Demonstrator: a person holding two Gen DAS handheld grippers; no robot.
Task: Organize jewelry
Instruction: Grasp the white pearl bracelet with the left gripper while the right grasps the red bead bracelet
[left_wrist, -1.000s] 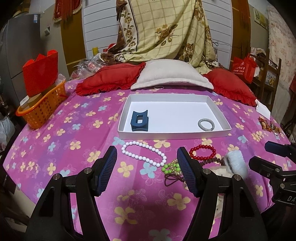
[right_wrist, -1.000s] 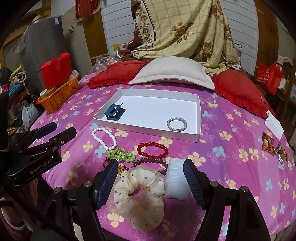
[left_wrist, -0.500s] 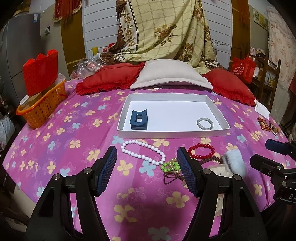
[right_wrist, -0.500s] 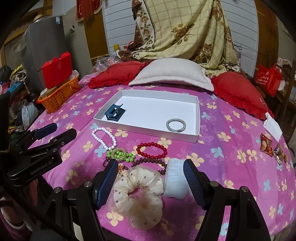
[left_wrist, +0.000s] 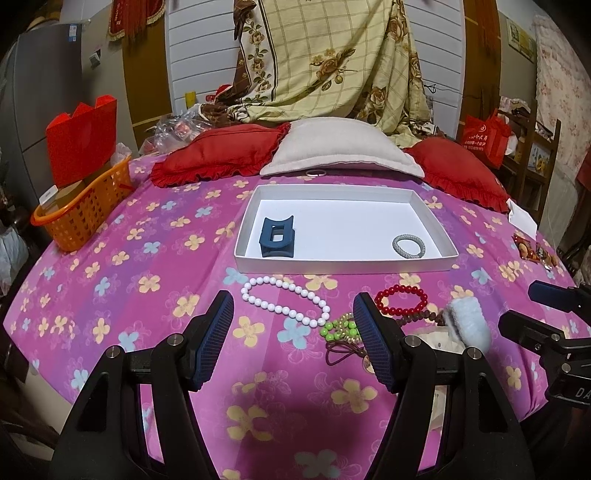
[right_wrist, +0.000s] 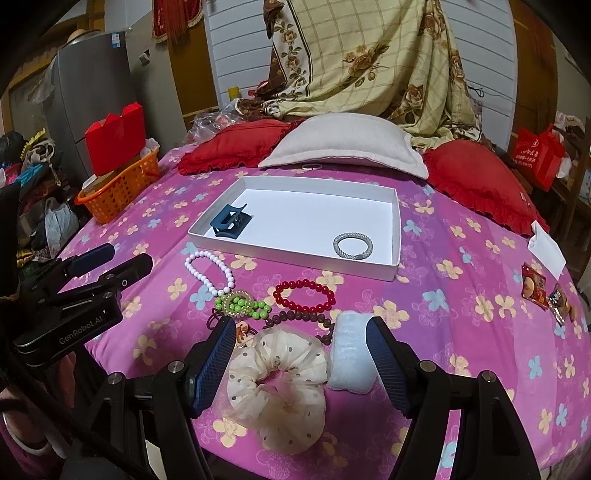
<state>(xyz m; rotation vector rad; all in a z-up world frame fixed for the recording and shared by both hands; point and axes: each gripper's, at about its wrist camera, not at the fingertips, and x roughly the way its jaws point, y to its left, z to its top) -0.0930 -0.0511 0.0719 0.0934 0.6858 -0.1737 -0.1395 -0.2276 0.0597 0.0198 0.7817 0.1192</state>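
A: Where is the jewelry?

B: Most of it lies loose on the bed (left_wrist: 155, 236), on the pink flowered cover in front of the white tray (left_wrist: 345, 264). The white bead bracelet (left_wrist: 283, 301) is just in front of the tray's near wall. The green bead bracelet (right_wrist: 240, 303) touches its near end, the red bead bracelet (right_wrist: 303, 295) sits to the right of that, and a brown bead strand (right_wrist: 299, 317) runs just below the red one.

A: And inside the tray?

B: A blue hair claw (left_wrist: 277, 237) at the left end and a grey braided ring (left_wrist: 409, 246) at the right end.

A: Which tool is nearer what?

B: The left gripper (left_wrist: 293, 341) hangs over the cover with its jaws apart and empty. The white bracelet lies straight ahead between them, its long axis slanting from far-left to near-right, across the line of approach. The right gripper (right_wrist: 301, 363) is also apart and empty. A cream dotted scrunchie (right_wrist: 279, 384) lies directly between its jaws, with a pale fuzzy band (right_wrist: 349, 356) just beside the right one.

A: So the next pick?

B: I'd judge the left side best placed for the white bracelet, and the right for the scrunchie or the red bracelet beyond it.

A: Anything else?

B: An orange basket (left_wrist: 79, 218) at the bed's left edge, and pillows (left_wrist: 341, 149) behind the tray.
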